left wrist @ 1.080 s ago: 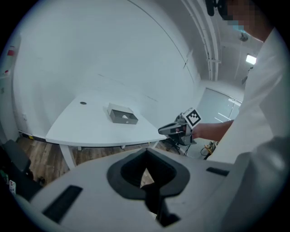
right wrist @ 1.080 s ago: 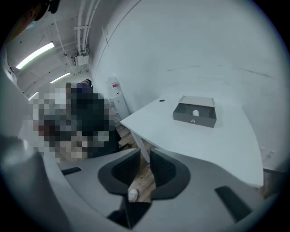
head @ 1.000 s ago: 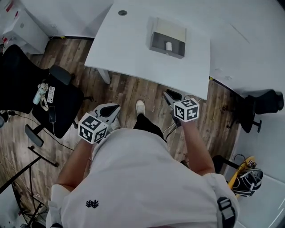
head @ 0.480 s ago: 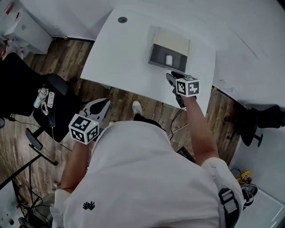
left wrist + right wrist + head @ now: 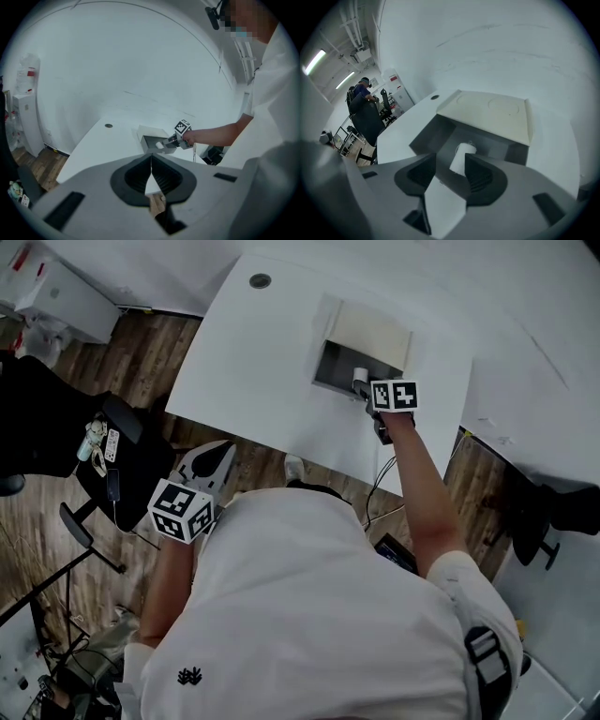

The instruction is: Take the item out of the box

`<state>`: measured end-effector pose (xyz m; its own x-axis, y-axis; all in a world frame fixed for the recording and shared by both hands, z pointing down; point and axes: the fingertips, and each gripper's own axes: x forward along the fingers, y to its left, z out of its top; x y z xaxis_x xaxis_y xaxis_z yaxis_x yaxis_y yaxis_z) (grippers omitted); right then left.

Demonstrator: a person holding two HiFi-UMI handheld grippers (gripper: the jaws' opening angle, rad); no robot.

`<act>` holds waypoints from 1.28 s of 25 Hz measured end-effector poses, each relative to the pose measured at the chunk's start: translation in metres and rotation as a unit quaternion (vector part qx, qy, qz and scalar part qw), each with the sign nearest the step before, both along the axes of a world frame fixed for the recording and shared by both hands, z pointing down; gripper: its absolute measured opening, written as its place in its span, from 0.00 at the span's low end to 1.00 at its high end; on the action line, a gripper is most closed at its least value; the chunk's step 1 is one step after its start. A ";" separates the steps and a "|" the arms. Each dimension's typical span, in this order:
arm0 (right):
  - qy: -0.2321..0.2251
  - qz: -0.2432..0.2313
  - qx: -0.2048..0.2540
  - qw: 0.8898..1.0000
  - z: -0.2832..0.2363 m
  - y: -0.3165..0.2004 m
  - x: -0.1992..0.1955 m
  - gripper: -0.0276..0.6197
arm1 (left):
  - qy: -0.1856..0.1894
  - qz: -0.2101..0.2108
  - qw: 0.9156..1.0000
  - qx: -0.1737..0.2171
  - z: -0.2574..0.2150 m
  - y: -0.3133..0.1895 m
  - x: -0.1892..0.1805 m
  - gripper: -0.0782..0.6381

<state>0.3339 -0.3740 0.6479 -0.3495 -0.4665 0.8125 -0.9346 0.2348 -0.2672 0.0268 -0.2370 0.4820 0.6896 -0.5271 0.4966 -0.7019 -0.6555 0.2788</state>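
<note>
A grey box (image 5: 330, 368) with its pale lid (image 5: 372, 330) folded back stands on the white table (image 5: 253, 352). Inside it a small white cylinder (image 5: 359, 378) stands upright. My right gripper (image 5: 366, 393) reaches into the box's open front. In the right gripper view its jaws are opening, and the cylinder (image 5: 462, 154) shows just ahead between the fingertips, with no pad pressing on it. My left gripper (image 5: 214, 463) hangs low over the wooden floor by the person's left side. Its jaws are shut with nothing in them (image 5: 151, 158). The left gripper view shows the box (image 5: 151, 139) and the right gripper (image 5: 168, 142) far off.
A black office chair (image 5: 56, 423) with small items on it stands at the left. Another dark chair (image 5: 548, 512) is at the right. The table has a round cable hole (image 5: 260, 280) at its far left. A white cabinet (image 5: 56, 292) stands beyond the table's left end.
The right arm has stretched forward, carrying its gripper from above the floor to the box's opening. The left gripper has stayed low at the person's left side.
</note>
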 end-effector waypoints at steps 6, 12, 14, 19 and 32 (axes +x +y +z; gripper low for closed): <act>-0.002 0.000 -0.047 0.999 0.031 -0.016 0.009 0.39 | -0.008 -0.024 1.000 -0.014 0.002 -0.006 0.007 0.12; 0.016 -0.008 -0.082 0.996 0.049 -0.021 0.012 0.39 | -0.011 -0.040 0.999 -0.019 0.005 -0.009 0.007 0.12; 0.022 -0.008 -0.087 0.996 0.053 -0.022 0.012 0.39 | -0.011 -0.043 0.999 -0.018 0.005 -0.010 0.006 0.12; 0.027 -0.019 -0.085 0.996 0.060 -0.030 0.010 0.35 | -0.013 -0.055 0.998 -0.020 0.008 -0.011 0.003 0.12; 0.059 -0.005 -0.018 0.998 0.026 -0.028 0.030 0.31 | -0.003 -0.031 0.999 -0.011 0.013 0.000 -0.008 0.12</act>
<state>0.3636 -0.4017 0.6743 -0.2554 -0.4339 0.8640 -0.9576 0.2371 -0.1640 0.0188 -0.2372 0.4951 0.6527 -0.5587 0.5118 -0.7430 -0.6040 0.2882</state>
